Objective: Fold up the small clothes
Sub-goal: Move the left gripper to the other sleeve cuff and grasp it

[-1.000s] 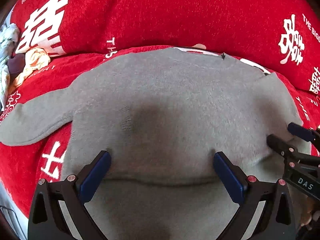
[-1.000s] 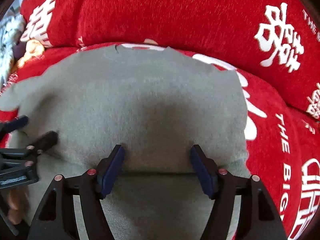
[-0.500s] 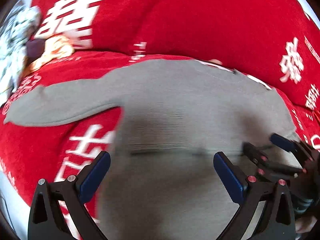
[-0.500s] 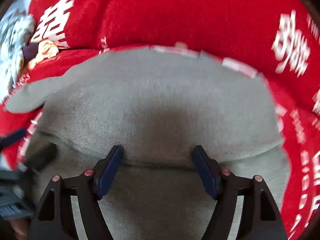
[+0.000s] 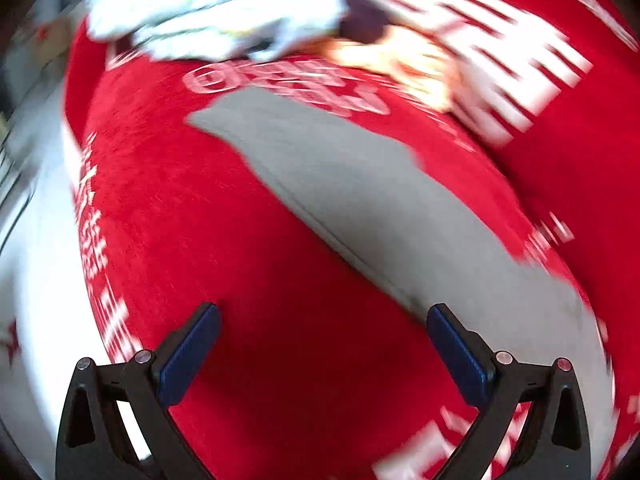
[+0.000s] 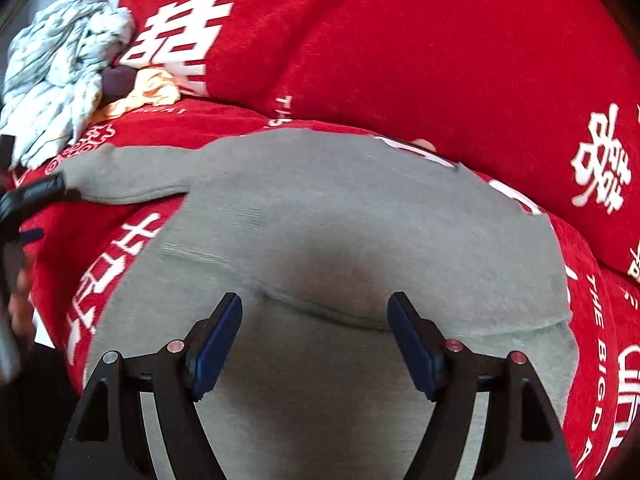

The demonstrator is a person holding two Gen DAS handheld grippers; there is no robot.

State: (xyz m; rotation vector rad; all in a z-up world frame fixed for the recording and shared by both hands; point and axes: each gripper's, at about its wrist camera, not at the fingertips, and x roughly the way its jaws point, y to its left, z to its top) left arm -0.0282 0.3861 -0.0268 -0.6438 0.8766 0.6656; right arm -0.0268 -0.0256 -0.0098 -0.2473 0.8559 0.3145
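Observation:
A small grey sweater (image 6: 340,240) lies flat on a red printed cover (image 6: 400,40). Its left sleeve (image 6: 132,178) stretches out to the left. My right gripper (image 6: 315,340) is open and empty, low over the sweater's lower body near a fold line. My left gripper (image 5: 322,356) is open and empty over the red cover, and the grey sleeve (image 5: 360,200) runs diagonally ahead of it, past its right finger. In the right wrist view the left gripper (image 6: 34,208) shows blurred at the sleeve's cuff end.
A pile of pale patterned clothes (image 6: 60,68) with an orange garment (image 6: 148,90) lies at the far left of the cover; it also shows in the left wrist view (image 5: 224,12). A red cushion with white characters (image 6: 600,160) rises behind the sweater.
My left gripper has swung left off the sweater's body toward the outstretched sleeve, its view now blurred. My right gripper has stayed open over the sweater, shifting slightly.

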